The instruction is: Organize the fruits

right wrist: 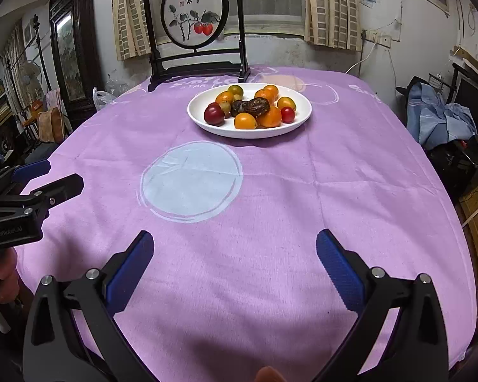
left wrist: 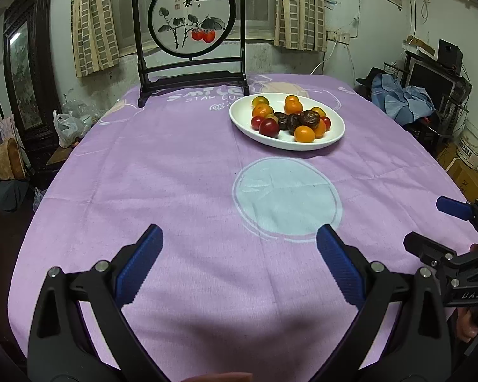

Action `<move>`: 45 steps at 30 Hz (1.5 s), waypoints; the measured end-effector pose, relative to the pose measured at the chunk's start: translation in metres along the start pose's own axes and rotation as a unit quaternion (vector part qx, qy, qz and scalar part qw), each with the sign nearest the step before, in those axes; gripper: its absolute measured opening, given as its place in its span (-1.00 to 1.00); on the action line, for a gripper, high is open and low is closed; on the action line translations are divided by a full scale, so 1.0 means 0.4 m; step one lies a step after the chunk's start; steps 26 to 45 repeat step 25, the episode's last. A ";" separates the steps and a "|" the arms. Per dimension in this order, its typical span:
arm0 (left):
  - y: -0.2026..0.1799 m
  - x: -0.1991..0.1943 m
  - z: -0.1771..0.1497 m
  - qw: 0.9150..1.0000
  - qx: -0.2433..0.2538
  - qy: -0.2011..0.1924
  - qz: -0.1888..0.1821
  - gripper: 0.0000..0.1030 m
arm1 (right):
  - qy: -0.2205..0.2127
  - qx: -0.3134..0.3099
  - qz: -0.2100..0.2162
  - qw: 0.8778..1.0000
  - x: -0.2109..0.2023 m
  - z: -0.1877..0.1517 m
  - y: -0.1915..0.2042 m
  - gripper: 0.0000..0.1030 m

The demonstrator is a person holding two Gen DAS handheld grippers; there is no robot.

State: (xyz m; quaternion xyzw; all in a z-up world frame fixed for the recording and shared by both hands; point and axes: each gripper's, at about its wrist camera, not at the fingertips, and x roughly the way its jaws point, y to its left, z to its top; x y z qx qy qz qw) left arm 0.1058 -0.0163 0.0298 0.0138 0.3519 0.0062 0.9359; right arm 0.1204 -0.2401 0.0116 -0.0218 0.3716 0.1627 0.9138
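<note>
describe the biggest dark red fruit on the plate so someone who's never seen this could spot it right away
On the purple tablecloth, in front of the framed persimmon painting, sits a white oval plate of small fruits. The dark red fruit lies at the plate's near-left edge, larger and duller than the bright red one, beside orange neighbours.

Right gripper [left wrist: 443,222] cut by frame edge; plate [left wrist: 334,133] far rim behind fruit
</note>
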 end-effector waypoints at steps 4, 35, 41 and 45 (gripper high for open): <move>-0.002 -0.013 -0.004 1.000 0.000 -0.003 -0.002 0.92 | -0.006 -0.002 0.000 1.000 -0.016 -0.004 0.003 0.97; -0.008 -0.022 -0.008 1.000 0.002 0.004 -0.003 0.92 | -0.013 0.000 0.001 1.000 -0.033 -0.005 0.008 0.97; -0.008 -0.022 -0.008 1.000 0.002 0.004 -0.003 0.92 | -0.013 0.000 0.001 1.000 -0.033 -0.005 0.008 0.97; -0.008 -0.022 -0.008 1.000 0.002 0.004 -0.003 0.92 | -0.013 0.000 0.001 1.000 -0.033 -0.005 0.008 0.97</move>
